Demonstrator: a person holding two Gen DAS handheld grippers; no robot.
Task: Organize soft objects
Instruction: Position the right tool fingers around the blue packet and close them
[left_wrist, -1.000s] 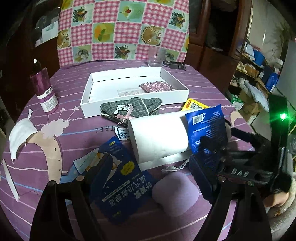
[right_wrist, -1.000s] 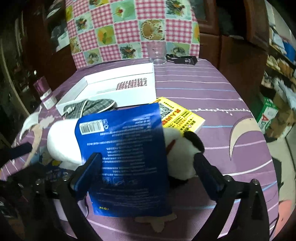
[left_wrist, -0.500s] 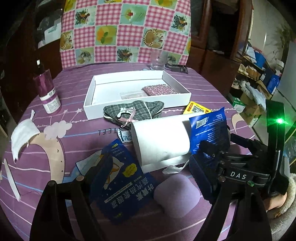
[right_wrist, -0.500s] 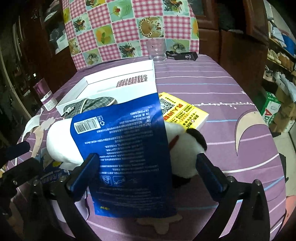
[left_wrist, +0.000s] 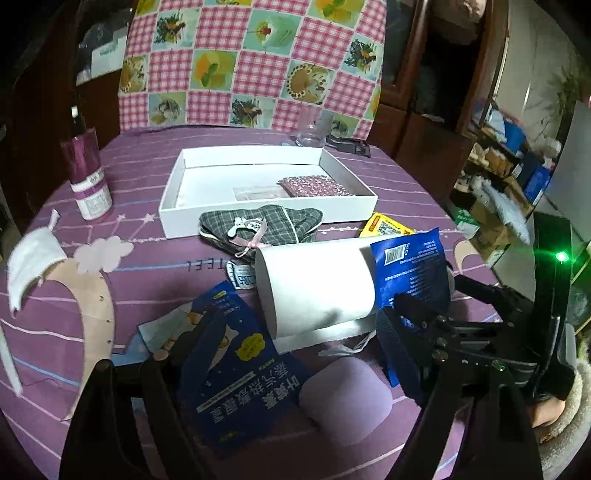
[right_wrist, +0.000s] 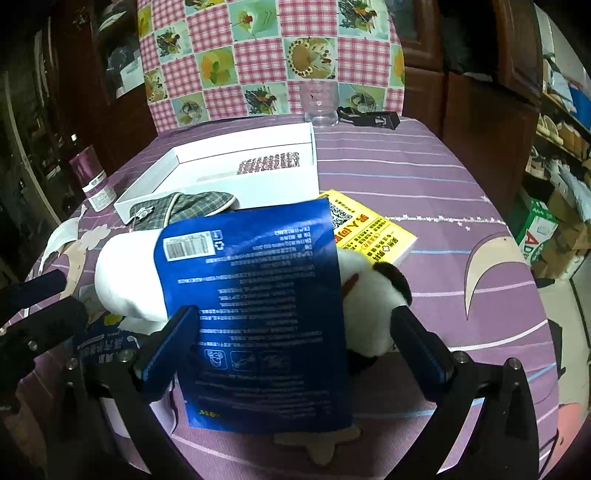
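Right tool (right_wrist: 295, 321): fingers spread wide, clamped on nothing. Between them, blue packet (right_wrist: 255, 295), raised at a slant, leaning against white roll (right_wrist: 125, 273) and black-and-white plush toy (right_wrist: 373, 306); contact with the left finger not determinable. Yellow packet (right_wrist: 365, 229) just behind the toy, flat on the table (right_wrist: 424, 177).

Left tool (left_wrist: 295, 321): fingers likewise apart, holding nothing, poised near the front edge of the table above printed dark packet (left_wrist: 236, 376) and lilac pad (left_wrist: 343, 395), the two lying side by side. Roll on its side just beyond them.

White box (left_wrist: 354, 210) toward the far edge, open, containing glittery pink pouch (left_wrist: 314, 186) at its right end. Plaid pouch (left_wrist: 273, 225) outside the box, touching its near wall. Bottle (left_wrist: 86, 177) upright at the left edge; white mask (left_wrist: 29, 258) nearer along the same edge. Glass (left_wrist: 312, 127) upright at the far edge, behind the box.
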